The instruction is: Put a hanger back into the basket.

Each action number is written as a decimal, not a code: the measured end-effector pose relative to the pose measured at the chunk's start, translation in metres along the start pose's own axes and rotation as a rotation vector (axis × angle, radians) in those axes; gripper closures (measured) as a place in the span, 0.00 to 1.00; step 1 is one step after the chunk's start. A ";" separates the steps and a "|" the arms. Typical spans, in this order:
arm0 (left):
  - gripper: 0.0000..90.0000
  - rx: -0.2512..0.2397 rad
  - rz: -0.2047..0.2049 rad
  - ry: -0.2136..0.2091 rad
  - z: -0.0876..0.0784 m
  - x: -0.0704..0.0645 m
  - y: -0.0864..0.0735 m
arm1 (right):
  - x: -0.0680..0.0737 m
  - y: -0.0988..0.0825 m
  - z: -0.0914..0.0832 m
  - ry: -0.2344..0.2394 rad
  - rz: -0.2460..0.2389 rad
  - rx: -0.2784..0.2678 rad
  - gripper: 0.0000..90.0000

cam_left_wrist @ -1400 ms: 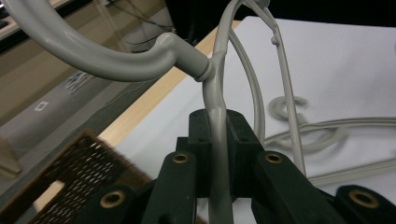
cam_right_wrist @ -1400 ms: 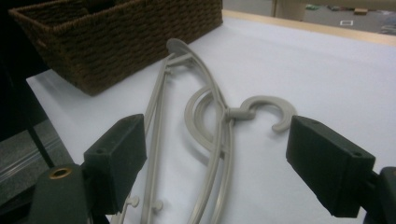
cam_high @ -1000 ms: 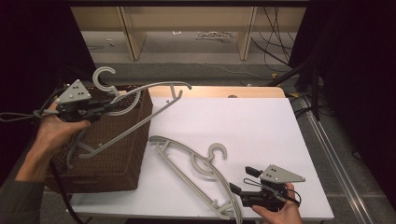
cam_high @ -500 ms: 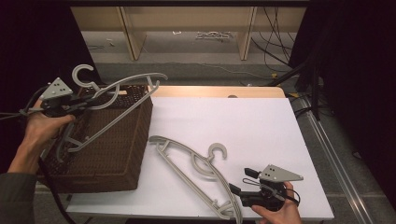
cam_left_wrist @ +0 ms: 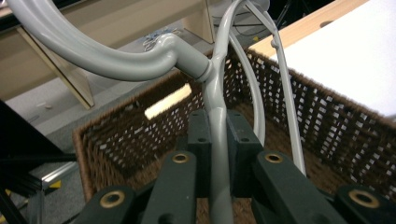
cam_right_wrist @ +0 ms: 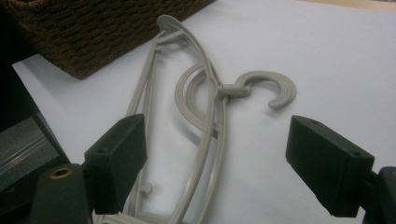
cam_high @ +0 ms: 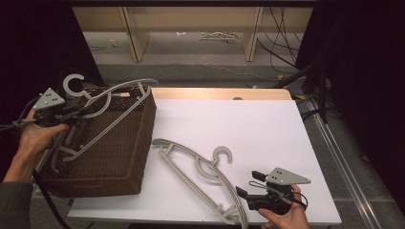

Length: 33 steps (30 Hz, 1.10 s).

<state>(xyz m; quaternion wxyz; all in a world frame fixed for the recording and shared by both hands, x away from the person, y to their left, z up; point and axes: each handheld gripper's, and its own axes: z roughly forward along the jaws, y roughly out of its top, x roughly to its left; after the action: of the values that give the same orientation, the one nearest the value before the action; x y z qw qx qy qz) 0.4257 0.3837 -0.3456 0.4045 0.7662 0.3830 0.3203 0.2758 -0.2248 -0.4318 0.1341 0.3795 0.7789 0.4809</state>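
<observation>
My left gripper is shut on the neck of a grey plastic hanger, just below its hook. The hanger hangs tilted over the open brown wicker basket at the table's left, its lower end down inside. In the left gripper view the jaws clamp the hanger's stem above the basket's weave. A second grey hanger lies flat on the white table. My right gripper stands open near that hanger's lower end; its view shows the hanger between the spread jaws, untouched.
The white tabletop stretches right of the basket, with a wooden strip along its far edge. Beyond stand wooden shelf legs and cables on the floor. A metal rail runs along the right side. The basket's corner lies ahead of the right gripper.
The left gripper has carried its hanger leftward and down, from above the basket's right edge to over its inside. The right gripper and the lying hanger have kept still.
</observation>
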 end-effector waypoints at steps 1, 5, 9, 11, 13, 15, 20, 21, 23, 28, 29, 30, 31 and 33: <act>0.91 0.000 -0.003 0.002 0.000 0.001 -0.002 | 0.000 0.000 0.001 0.010 0.008 -0.010 0.24; 0.91 -0.006 -0.047 0.009 -0.005 0.006 -0.014 | 0.000 0.000 0.000 0.013 0.009 -0.008 0.24; 0.91 0.028 -0.062 0.039 -0.006 0.010 -0.021 | 0.000 0.000 0.001 0.010 0.009 -0.011 0.24; 0.91 0.030 -0.074 0.037 -0.006 0.013 -0.024 | 0.000 0.000 0.000 0.001 0.007 0.003 0.24; 0.91 0.036 -0.084 0.038 -0.006 0.015 -0.027 | -0.001 0.000 0.000 -0.003 -0.004 0.000 0.24; 0.91 0.042 -0.093 0.044 -0.004 0.016 -0.028 | -0.001 0.000 0.001 0.009 0.016 0.000 0.24; 0.91 0.082 -0.109 0.061 0.001 0.018 -0.032 | -0.002 -0.001 0.001 0.010 0.012 -0.006 0.24; 0.91 0.087 -0.112 0.060 0.003 0.019 -0.033 | -0.002 -0.001 0.001 0.010 0.011 -0.004 0.24; 0.91 0.097 -0.115 0.063 0.007 0.018 -0.035 | -0.003 -0.001 0.001 0.002 0.002 -0.004 0.24; 0.91 0.155 -0.087 0.061 0.017 0.015 -0.041 | -0.003 -0.001 0.000 -0.009 -0.002 0.020 0.24; 0.91 0.199 -0.048 0.051 0.018 0.015 -0.042 | -0.003 -0.001 0.000 -0.005 0.008 0.024 0.24; 0.91 0.211 -0.044 0.047 0.020 0.014 -0.043 | -0.003 0.000 0.000 -0.005 0.006 0.026 0.24; 0.91 0.217 -0.044 0.047 0.023 0.013 -0.044 | -0.003 0.000 0.000 -0.005 0.007 0.029 0.24; 0.91 0.239 -0.033 0.047 0.028 0.010 -0.046 | -0.004 -0.001 0.003 0.009 0.002 0.006 0.24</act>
<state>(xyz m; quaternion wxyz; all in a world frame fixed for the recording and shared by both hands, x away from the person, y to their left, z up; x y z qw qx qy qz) 0.4384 0.3988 -0.3964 0.3064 0.7950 0.4402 0.2835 0.2792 -0.2260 -0.4349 0.1290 0.3788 0.7805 0.4803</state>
